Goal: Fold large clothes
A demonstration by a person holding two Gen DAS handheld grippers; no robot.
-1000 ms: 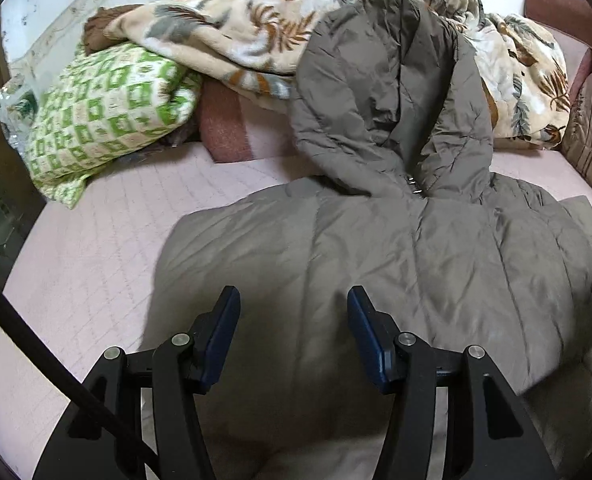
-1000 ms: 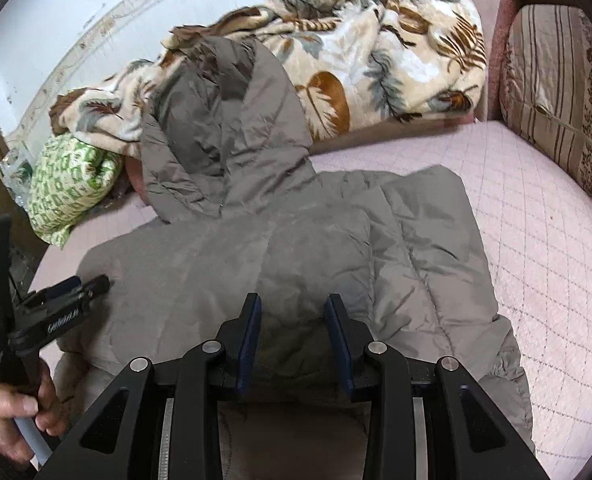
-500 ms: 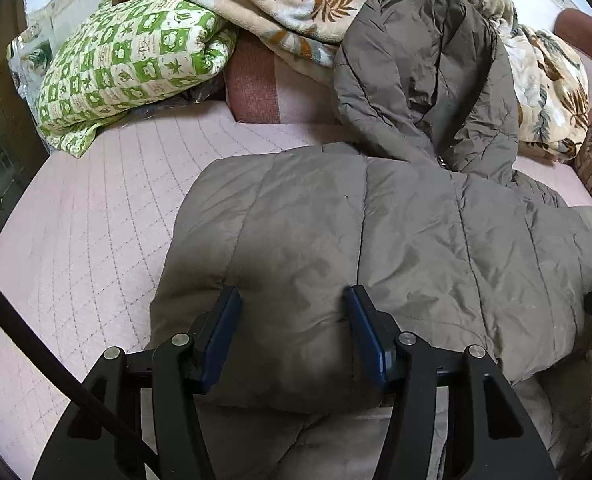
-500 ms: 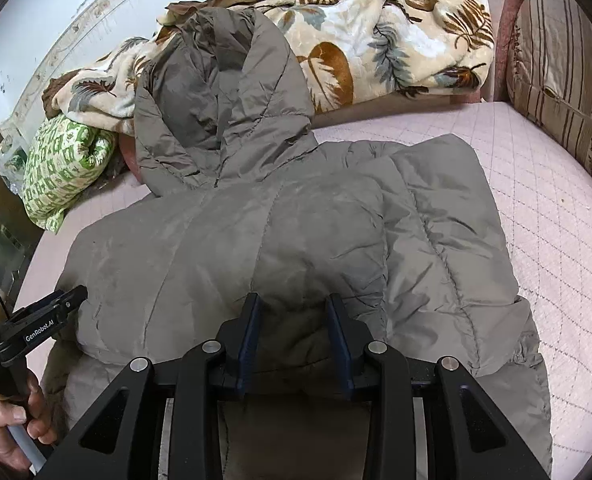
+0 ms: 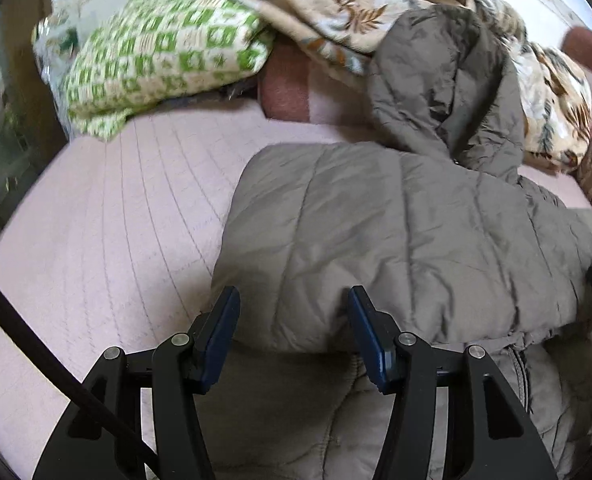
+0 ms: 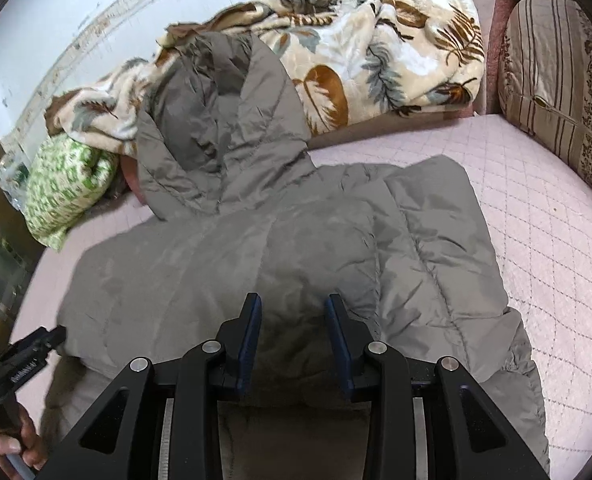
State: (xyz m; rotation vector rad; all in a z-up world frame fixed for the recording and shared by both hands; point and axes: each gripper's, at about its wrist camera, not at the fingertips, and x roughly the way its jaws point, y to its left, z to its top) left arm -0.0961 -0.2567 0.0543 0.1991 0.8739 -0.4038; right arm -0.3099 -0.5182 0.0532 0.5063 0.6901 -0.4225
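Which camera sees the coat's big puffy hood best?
The right wrist view: the grey-brown padded hood shows whole, lying against the leaf-patterned blanket. The left wrist view shows the hood too, but off to one side and blurrier.
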